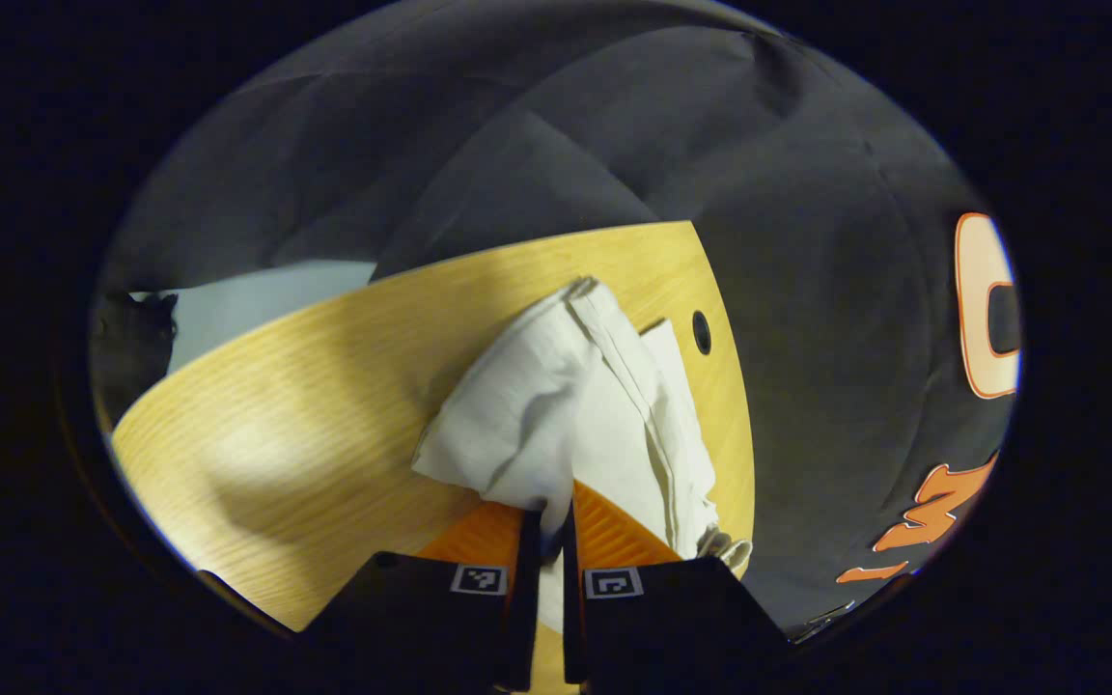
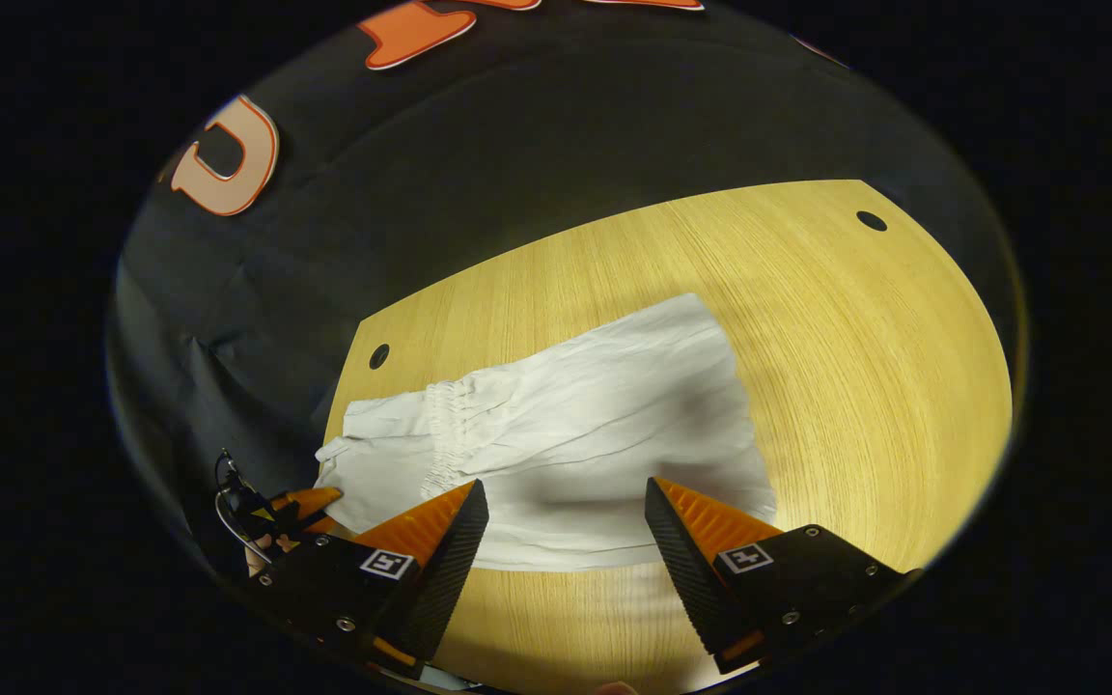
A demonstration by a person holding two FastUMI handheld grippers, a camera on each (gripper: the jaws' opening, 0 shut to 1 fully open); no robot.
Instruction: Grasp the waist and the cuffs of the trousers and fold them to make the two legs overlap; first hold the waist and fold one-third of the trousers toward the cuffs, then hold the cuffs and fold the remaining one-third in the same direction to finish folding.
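No readable writing on trousers [image 2: 575, 434]; small square markers on gripper bodies, not legible. White trousers lie on wooden table [image 2: 855, 386], elastic waist end toward table corner with round hole [image 2: 379, 355], near black cloth wall [image 1: 807, 241]. Left gripper [image 1: 548, 512] clamped on bunched white fabric, both fingers pressing, cloth lifted in folds above tabletop. Right gripper [image 2: 566, 516] spread wide, hovering over near edge of trousers, fingers apart from cloth. Second hole [image 2: 871, 220] at far table corner.
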